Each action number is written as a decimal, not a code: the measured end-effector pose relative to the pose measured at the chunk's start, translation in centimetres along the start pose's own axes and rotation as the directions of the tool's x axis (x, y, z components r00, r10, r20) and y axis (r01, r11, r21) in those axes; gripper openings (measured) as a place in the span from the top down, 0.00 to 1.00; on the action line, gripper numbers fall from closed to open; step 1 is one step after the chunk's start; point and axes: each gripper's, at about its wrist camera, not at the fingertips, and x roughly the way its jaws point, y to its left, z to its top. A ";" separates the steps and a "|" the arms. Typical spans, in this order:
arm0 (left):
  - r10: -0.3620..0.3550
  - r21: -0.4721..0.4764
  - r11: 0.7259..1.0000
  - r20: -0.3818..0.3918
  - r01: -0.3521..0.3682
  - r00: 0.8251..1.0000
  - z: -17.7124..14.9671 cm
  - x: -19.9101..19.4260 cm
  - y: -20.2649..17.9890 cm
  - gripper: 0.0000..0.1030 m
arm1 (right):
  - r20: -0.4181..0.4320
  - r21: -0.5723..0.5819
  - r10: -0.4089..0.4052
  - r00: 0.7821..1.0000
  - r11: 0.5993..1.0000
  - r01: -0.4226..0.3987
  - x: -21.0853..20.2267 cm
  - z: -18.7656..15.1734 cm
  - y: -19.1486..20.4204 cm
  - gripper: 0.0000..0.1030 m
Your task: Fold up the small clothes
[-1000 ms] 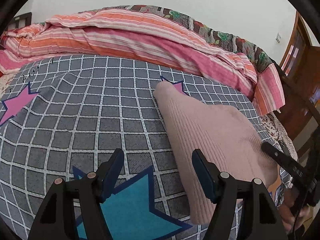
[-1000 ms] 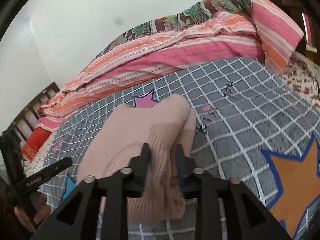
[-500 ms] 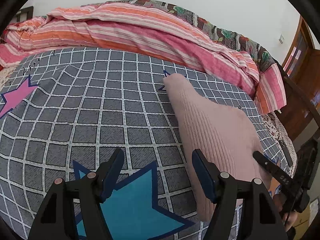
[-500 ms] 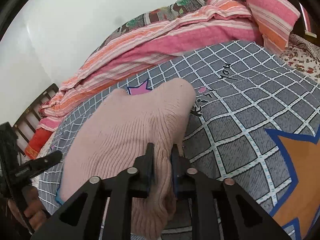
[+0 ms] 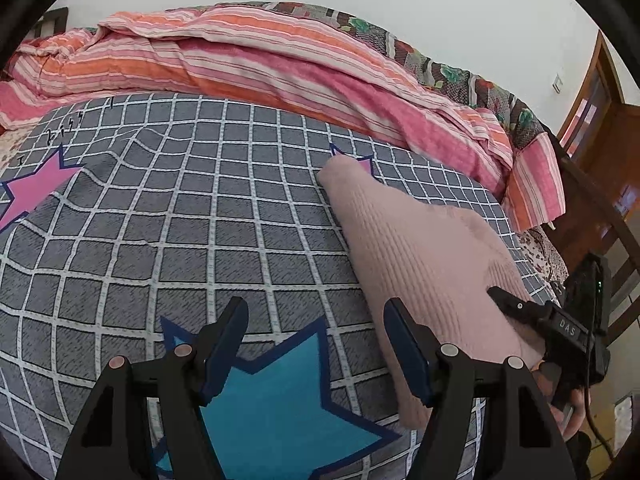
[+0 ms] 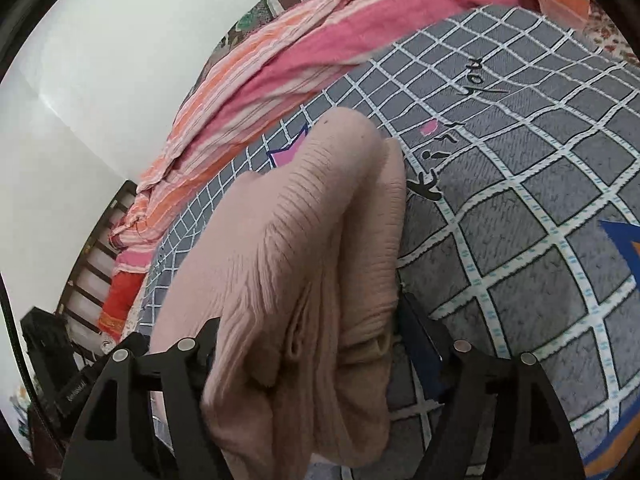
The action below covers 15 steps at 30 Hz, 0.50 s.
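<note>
A pale pink ribbed knit garment (image 5: pixel 420 248) lies folded lengthwise on the grey checked bedsheet (image 5: pixel 200 220), right of centre in the left wrist view. In the right wrist view its bunched near end (image 6: pixel 320 280) bulges between the jaws of my right gripper (image 6: pixel 310 320). These jaws are opening and stand wide apart; the left finger is partly hidden behind the knit. My left gripper (image 5: pixel 316 312) hovers open over a blue star on the sheet, with nothing between its fingers, just left of the garment's near end. One finger of the right gripper (image 5: pixel 508 300) rests on the garment's right side.
A rolled pink and orange striped quilt (image 5: pixel 280 68) runs along the far side of the bed. A wooden headboard (image 6: pixel 92 248) stands at one end and a wooden door (image 5: pixel 600 128) beyond the other. The bed's edge drops off near the person's hand (image 5: pixel 560 412).
The right gripper's jaws, pinched on the garment's near end before, have spread apart. That gripper sank toward the bed and rolled. The left gripper stayed nearly still.
</note>
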 end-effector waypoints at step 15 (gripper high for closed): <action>-0.041 -0.065 0.997 0.038 0.043 0.998 0.3 -2.2 3.6 0.34 | 0.044 -0.167 0.027 0.999 0.986 -0.020 -3.4 2.5 10.3 0.69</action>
